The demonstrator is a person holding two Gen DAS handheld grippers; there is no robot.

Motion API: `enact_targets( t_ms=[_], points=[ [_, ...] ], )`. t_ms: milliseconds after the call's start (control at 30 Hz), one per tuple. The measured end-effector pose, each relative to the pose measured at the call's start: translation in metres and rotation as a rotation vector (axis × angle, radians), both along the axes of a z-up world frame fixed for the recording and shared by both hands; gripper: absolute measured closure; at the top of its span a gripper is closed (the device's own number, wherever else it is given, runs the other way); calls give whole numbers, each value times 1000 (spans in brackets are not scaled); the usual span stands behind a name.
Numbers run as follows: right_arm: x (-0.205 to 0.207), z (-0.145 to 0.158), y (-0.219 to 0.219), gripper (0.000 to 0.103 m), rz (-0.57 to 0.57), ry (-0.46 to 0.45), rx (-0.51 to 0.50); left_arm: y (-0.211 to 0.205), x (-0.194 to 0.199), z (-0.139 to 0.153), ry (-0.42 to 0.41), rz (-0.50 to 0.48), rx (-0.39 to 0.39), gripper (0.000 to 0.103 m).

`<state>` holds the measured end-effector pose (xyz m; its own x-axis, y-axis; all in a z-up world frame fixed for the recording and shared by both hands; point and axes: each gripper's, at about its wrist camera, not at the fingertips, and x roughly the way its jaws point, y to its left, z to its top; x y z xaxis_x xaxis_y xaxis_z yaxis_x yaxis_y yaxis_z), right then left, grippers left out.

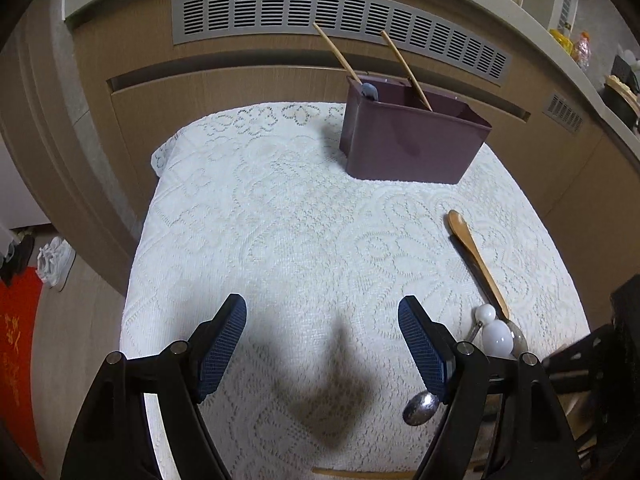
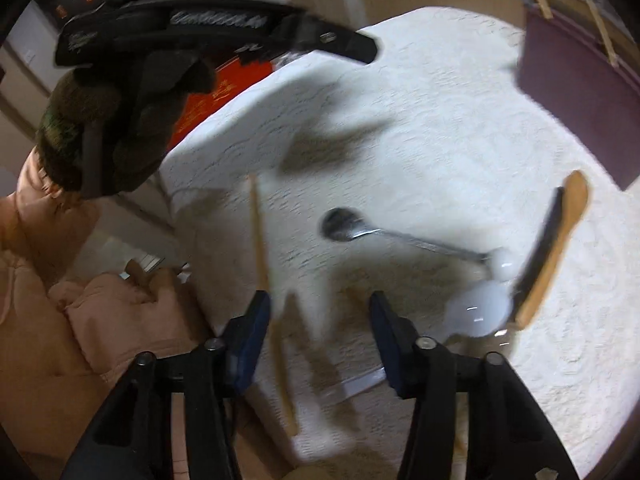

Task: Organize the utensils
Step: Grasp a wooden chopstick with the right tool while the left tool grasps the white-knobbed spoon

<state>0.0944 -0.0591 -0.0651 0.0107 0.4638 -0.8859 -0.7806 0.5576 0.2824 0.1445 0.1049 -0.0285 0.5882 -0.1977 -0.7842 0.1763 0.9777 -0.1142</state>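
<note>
My right tool [image 2: 316, 320] hangs over the near edge of the counter [image 2: 460, 140] with its jaws part-open and clamped on nothing. The loose chopstick [image 2: 262, 256] I judge it is after lies just inside its left pad [image 2: 250, 336]; the blur means I cannot say for sure whether it touches that pad. The stick's long axis runs away from me, roughly along the line the tool points, so the jaws straddle it across its width, which is the way I want to pinch it. My left tool [image 1: 322, 344] is spread wide and empty above bare lace cloth [image 1: 280, 220]. The metal spoon [image 1: 420, 408] lies just off its right finger, with the white ceramic spoon [image 1: 496, 334] and the wooden spoon [image 1: 476, 260] further right. The purple holder [image 1: 412, 144] stands at the far side, two chopsticks [image 1: 406, 68] already leaning in it. The right hand is nearer the stick.
</note>
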Motion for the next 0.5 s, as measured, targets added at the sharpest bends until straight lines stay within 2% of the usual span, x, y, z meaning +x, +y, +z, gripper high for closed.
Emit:
enact_targets(
  t_ms=[167,333,500],
  points=[
    [-16,-1,27,82,133,31,9,7,-5,4,-8,30,1,24],
    [-15,-9,45,86,184,38,-28,17,-5,12,-27,66,-21,21],
    [-15,-17,55,88,183,-29,-112,17,-1,16,-27,71,-50,21]
  ],
)
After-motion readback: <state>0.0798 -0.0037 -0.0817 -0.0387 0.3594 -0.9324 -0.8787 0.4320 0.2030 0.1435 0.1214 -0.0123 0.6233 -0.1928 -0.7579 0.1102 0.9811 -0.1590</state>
